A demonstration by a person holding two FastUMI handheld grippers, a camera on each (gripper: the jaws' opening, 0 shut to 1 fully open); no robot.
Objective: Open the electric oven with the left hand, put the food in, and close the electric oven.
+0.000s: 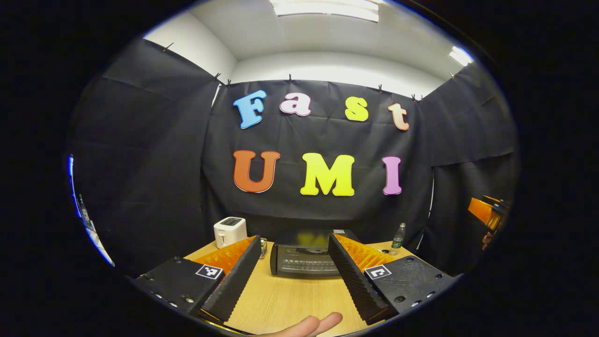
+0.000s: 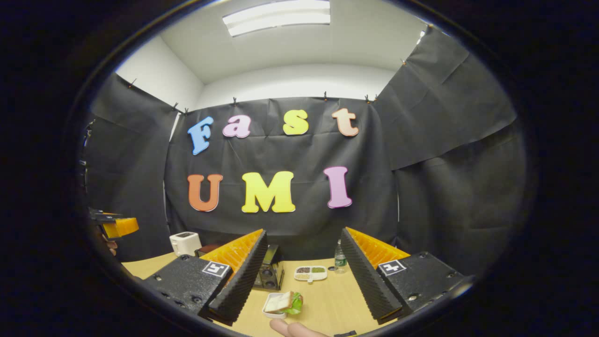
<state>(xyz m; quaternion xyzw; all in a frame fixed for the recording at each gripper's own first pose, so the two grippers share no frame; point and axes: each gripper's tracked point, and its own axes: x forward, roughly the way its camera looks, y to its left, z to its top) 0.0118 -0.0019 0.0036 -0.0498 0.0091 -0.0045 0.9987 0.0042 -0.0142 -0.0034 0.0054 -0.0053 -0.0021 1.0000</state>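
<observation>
Pale wood-grain worktop (image 1: pixel 290 299) is carrying everything: I'm hovering the left gripper (image 1: pixel 292 276) with jaws spread and holding nothing, well short of the oven (image 1: pixel 304 260), a dark glass-fronted box with a curved handle, door shut. I'm keeping the right gripper (image 2: pixel 299 281) released too, above the sandwich (image 2: pixel 284 302) in its small white dish. I'm worrying the smooth handle slips from the ribbed pads.

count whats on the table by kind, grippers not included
electric oven: 1
toaster: 1
bottle: 1
sandwich dish: 1
small divided dish: 1
total: 5
</observation>
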